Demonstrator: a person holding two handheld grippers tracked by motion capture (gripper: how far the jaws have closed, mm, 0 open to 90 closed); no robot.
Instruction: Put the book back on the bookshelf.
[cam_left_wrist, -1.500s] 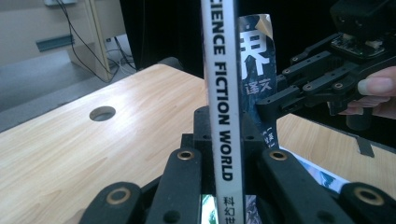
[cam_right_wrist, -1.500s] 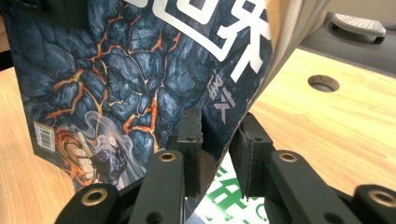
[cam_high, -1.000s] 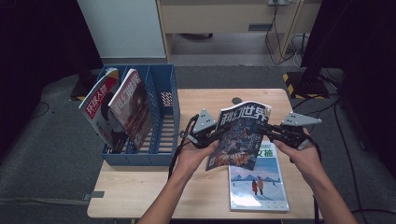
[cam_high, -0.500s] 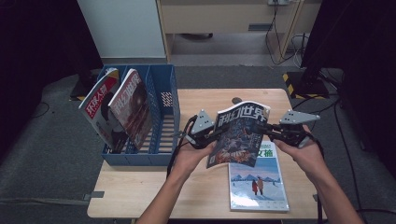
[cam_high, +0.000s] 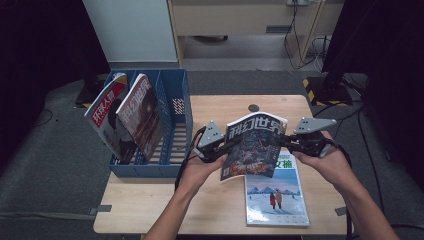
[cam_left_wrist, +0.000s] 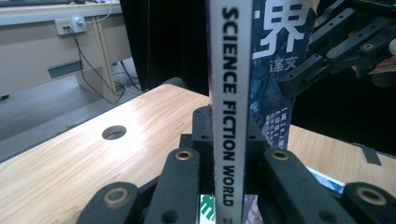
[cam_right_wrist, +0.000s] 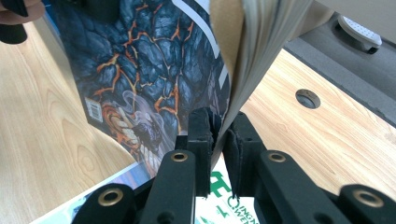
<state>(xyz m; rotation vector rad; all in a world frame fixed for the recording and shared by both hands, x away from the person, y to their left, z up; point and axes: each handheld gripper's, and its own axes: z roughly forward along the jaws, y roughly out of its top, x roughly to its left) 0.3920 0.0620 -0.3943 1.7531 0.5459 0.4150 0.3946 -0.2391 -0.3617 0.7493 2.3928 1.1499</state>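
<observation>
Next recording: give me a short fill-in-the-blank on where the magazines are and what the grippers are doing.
1. The left gripper and the right gripper together hold one ____ above the table.
2. The spine gripped in the left gripper view reads SCIENCE FICTION ____.
3. The blue file rack holds ____ magazines.
4. Another magazine lies flat on the table, with a ____ scene on its cover.

Missing words: magazine; WORLD; two; snowy

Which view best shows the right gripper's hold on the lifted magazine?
The right gripper view: the right gripper is shut on the magazine, pinching its page edge between the pads. The high view shows that gripper at the magazine's right side, pads hidden. The left gripper view shows its linkage behind the cover, blurred.
</observation>
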